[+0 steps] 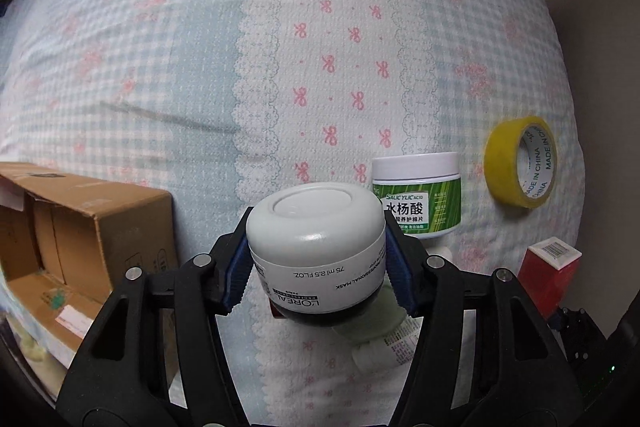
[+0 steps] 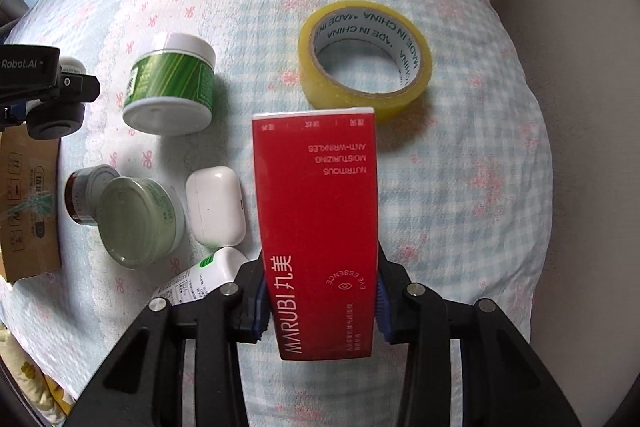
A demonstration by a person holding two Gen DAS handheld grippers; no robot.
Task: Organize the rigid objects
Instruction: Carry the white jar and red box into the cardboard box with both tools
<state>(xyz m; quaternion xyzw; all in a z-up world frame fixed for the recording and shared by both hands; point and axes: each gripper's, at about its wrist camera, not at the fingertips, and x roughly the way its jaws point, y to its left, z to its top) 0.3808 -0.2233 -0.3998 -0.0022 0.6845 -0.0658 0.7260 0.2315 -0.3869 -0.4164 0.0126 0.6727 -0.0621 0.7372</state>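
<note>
My left tool (image 1: 318, 267) clamped the white jar (image 1: 316, 247); my right tool (image 2: 320, 301) clamped the red carton (image 2: 318, 227); the cardboard box (image 1: 80, 227) lay open.

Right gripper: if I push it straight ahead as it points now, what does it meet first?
The right gripper, shut on the red box, would probably drive the box's far end into the yellow tape roll lying just beyond it, though height is unclear.

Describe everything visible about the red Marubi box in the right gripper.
The red Marubi box is a tall, glossy carton with a white top edge and white print: "MARUBI", "EYE ESSENCE", "ANTI-WRINKLES". The right gripper clamps its lower sides between blue pads. It points away from the camera, its far end overlapping the yellow tape roll in view.
</note>
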